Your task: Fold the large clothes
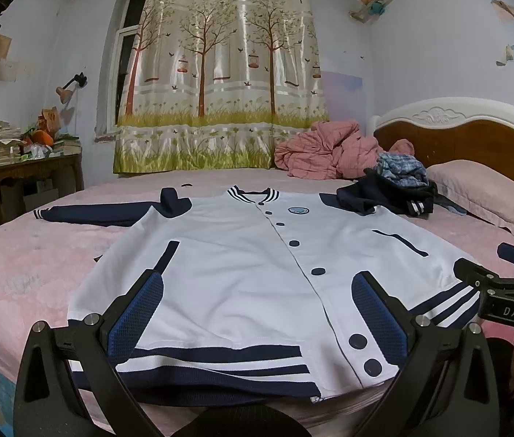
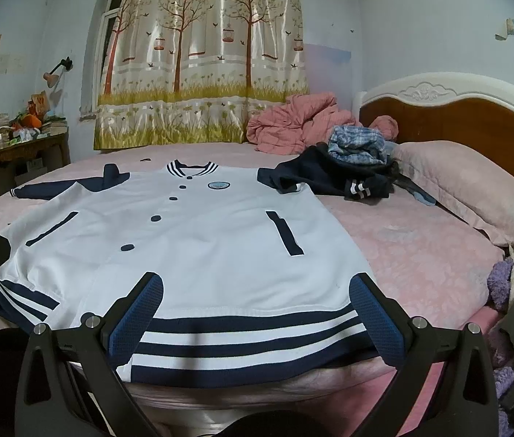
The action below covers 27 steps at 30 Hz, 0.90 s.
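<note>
The white jacket (image 1: 242,266) with navy sleeves lies flat and buttoned, front up, across the pink bed (image 1: 20,266), filling the middle of both views, its striped hem at the lower edge nearest the grippers and its collar toward the curtain (image 1: 220,73). No fold looks to be made yet: 1 navy sleeve stretches out to the left of the frame, and the other runs toward the heap of dark clothes (image 2: 348,182) at centre right. By my reckoning the task is at its start, with sleeves and body all left to fold.

The left gripper (image 1: 257,313) hangs over the hem at the bottom of its view, jaws spread wide, holding nothing; whether the pads brush the cloth I cannot tell. The right gripper (image 2: 257,313) sits likewise over the hem's right part, wide apart and empty.
</note>
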Tool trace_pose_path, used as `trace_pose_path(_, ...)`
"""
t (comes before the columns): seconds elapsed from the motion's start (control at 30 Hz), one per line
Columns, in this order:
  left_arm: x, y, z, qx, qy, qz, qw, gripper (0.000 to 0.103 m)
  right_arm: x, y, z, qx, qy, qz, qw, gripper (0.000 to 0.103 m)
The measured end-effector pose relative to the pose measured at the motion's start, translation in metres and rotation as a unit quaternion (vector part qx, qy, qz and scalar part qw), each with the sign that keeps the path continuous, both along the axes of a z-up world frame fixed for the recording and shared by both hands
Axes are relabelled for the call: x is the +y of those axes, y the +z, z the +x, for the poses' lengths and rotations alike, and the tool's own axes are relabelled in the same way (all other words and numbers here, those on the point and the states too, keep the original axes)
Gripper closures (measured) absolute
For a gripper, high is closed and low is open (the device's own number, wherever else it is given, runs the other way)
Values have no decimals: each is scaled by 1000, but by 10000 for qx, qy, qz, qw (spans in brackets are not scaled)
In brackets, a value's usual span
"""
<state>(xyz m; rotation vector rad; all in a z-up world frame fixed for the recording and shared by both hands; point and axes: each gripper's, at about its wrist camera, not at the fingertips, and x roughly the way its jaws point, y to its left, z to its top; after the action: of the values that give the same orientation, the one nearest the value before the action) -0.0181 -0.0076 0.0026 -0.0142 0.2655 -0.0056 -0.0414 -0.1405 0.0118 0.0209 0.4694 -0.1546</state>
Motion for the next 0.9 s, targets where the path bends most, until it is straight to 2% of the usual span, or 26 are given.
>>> trace_pose_path(0.8,0,-2,-3,-28,-42,73,10000,0,4,2,2,95,4,-111,9999,0)
trace_pose_path(0.9,-3,-2,-2,-19,256,170,9995,0,4,2,2,101,4,-122,9999,0)
